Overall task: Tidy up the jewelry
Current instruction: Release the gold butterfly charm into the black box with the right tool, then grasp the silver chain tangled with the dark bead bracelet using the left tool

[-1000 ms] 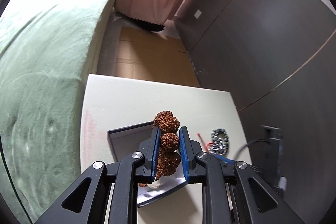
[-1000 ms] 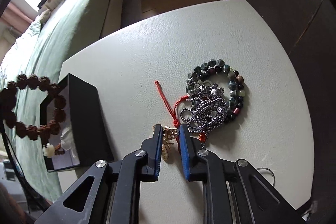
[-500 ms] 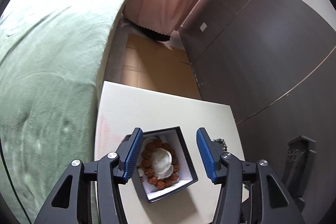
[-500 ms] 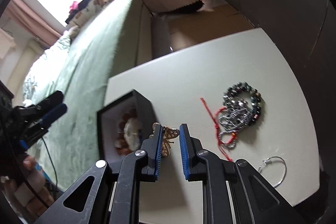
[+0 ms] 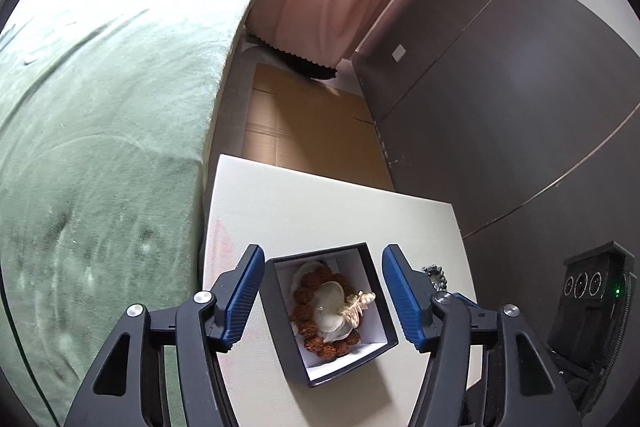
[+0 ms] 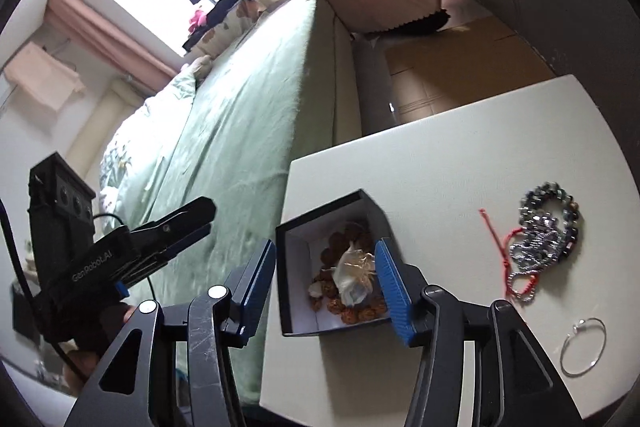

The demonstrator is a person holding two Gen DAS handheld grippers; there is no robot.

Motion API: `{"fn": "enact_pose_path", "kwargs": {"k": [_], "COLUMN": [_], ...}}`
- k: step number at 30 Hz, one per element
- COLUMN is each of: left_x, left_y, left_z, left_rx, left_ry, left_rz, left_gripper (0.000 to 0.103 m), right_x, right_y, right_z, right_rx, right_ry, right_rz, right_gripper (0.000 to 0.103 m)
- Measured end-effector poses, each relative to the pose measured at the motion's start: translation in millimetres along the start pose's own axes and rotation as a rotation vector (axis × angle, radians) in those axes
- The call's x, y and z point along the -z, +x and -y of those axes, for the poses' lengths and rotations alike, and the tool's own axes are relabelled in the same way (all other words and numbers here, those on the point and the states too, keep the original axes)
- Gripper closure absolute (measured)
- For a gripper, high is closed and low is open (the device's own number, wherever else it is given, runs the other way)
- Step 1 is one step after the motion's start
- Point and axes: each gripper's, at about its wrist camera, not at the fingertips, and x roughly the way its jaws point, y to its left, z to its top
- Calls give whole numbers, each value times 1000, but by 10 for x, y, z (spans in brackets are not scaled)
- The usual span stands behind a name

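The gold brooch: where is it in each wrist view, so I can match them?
Left wrist view: the gold brooch lies in the black box, lower centre, on the brown bead bracelet.
Right wrist view: gold brooch in the same box, lower centre, just left of the right-hand blue pad.
Shared landmark: the black box on the white table.

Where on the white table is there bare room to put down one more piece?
The far half of the white table, beyond the black box and the bead tangle, is bare. A strip between box and red cord is free. Crowded: the right edge, around the silver bangle.
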Motion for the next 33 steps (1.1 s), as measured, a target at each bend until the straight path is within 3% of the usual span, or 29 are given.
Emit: {"fn": "enact_pose_path", "kwargs": {"k": [3,7,31,33], "left_x": [2,31,478,522], "left_y": [21,64,675,762], "left_z": [68,222,1422,1533], "left_rx": [9,20,19,2], "left_ry": [12,43,286,315], "left_rz": [-5,-14,-172,-186], "left_gripper": [40,40,41,45], "right_x": [-12,2,94,101], "right_y": [-94,-285,-851,-866], "right_z": [71,195,1404,1492], "right_rx": [-2,24,167,168], "right_ry": [19,31,286,314], "right_rz": [5,42,45,40], "right_gripper": [49,40,39,39]}}
